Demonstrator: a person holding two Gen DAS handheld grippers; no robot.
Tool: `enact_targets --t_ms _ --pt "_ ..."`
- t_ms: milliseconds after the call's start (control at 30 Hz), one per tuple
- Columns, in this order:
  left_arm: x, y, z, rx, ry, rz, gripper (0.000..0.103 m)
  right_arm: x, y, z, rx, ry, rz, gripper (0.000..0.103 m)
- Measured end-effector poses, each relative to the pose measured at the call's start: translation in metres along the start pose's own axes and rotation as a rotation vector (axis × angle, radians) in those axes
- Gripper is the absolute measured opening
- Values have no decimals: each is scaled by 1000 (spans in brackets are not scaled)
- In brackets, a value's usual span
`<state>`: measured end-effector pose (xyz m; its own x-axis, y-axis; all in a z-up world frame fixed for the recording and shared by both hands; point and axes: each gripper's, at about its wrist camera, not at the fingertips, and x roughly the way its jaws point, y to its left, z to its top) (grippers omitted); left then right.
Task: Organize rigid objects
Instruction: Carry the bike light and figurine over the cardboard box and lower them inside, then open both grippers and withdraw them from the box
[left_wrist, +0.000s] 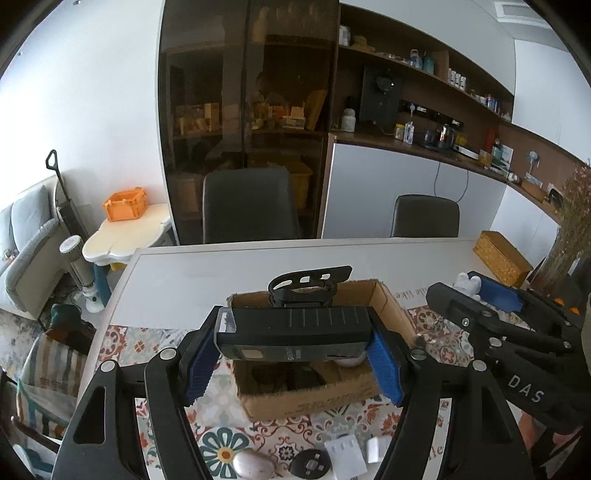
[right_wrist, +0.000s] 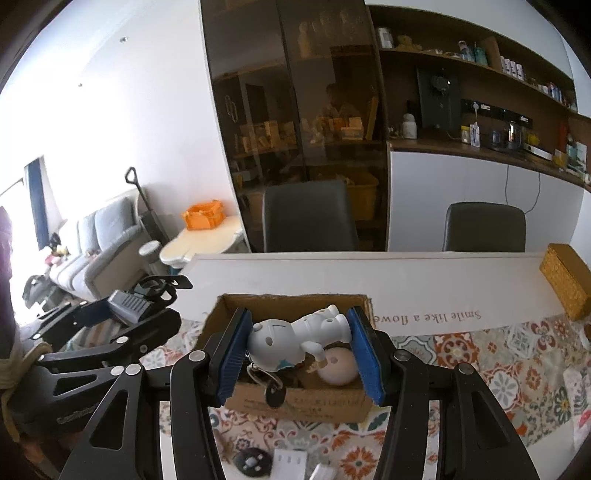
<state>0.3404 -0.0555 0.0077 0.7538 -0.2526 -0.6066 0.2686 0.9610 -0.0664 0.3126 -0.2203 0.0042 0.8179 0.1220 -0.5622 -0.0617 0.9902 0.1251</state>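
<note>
My left gripper (left_wrist: 293, 350) is shut on a black bike light (left_wrist: 295, 328) with a strap mount on its far side, held crosswise above the open cardboard box (left_wrist: 388, 295). My right gripper (right_wrist: 301, 350) is shut on a white toy figure (right_wrist: 295, 339) with a keyring and key (right_wrist: 275, 395) dangling under it, also over the cardboard box (right_wrist: 295, 404). A pale pink round object (right_wrist: 338, 367) lies inside the box. Each gripper shows at the edge of the other's view: the right gripper (left_wrist: 476, 295) with the toy, the left gripper (right_wrist: 122, 314) with the light.
On the patterned table mat (right_wrist: 498, 354) in front of the box lie a silvery oval object (left_wrist: 253, 465), a black round disc (left_wrist: 310, 463) and white adapters (left_wrist: 345, 452). A woven yellow box (right_wrist: 565, 284) stands at the right. Two dark chairs (left_wrist: 251, 206) stand behind the table.
</note>
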Motion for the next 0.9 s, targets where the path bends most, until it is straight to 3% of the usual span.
enact_targets --t_ms 267,533,600,733,800,833,900 --pt "32 0 20 28 60 0 72 33 -7 24 1 79 -33 54" --pt "54 0 27 53 103 67 76 68 -19 30 45 185 -19 54" --pt "55 5 26 39 109 96 90 73 -20 30 55 200 -4 54" --pt "51 17 20 18 104 196 102 80 -18 30 47 223 2 54" --pt "50 24 16 -5 111 222 102 82 -13 30 30 231 -2 54" --pt "50 28 14 -14 119 227 102 84 -11 30 24 239 -3 56" --pt "47 34 9 -26 127 231 102 83 -7 31 18 240 -27 70"
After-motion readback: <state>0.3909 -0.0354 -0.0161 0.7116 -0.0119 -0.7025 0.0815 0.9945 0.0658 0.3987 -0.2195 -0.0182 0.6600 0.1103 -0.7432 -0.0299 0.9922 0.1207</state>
